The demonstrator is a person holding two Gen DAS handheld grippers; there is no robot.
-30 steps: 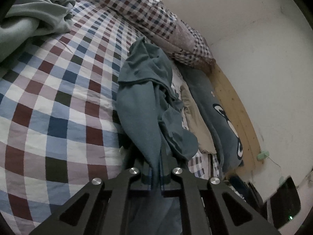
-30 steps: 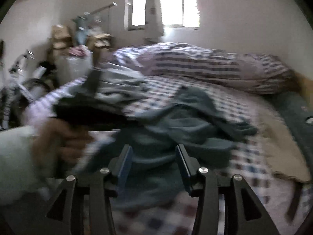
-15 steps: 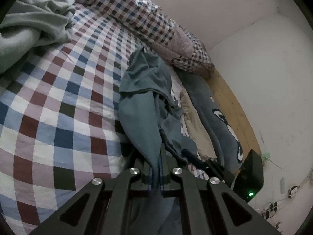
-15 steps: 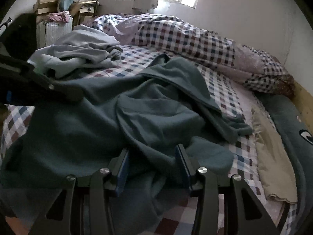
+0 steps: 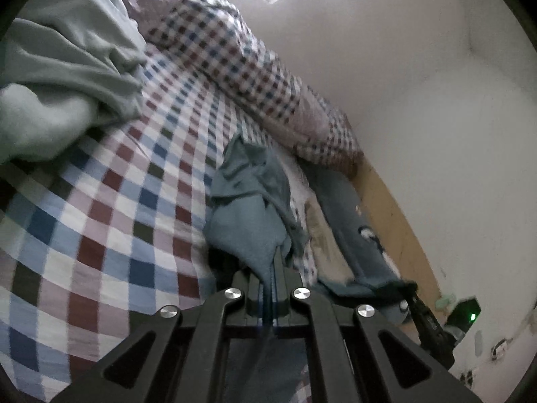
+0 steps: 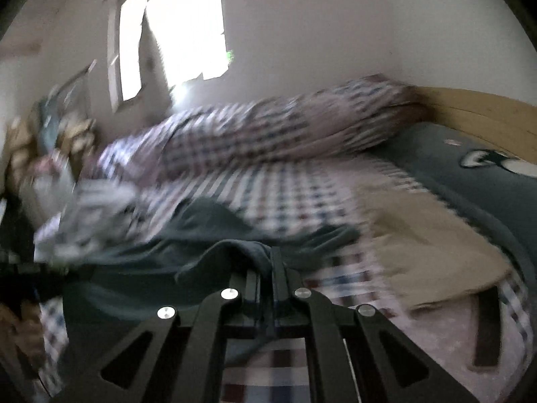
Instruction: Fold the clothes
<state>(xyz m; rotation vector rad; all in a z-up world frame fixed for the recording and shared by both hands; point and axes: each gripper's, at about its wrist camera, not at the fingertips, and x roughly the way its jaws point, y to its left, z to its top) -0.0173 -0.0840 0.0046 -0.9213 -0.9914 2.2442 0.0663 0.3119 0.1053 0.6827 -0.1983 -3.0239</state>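
Both claws are clamped on the teal garment (image 5: 248,215): the left gripper (image 5: 272,268) holds one edge, the right gripper (image 6: 270,268) another (this view is blurred). The cloth stretches away over the checked bedsheet (image 5: 110,215), long axis forward.

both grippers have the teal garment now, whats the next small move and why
Probably lift and draw the two apart to spread it. The left hand-held gripper and right hand-held gripper are each shut on the teal garment, which hangs bunched and creased above the checked bedsheet, so it needs opening flat before any fold.
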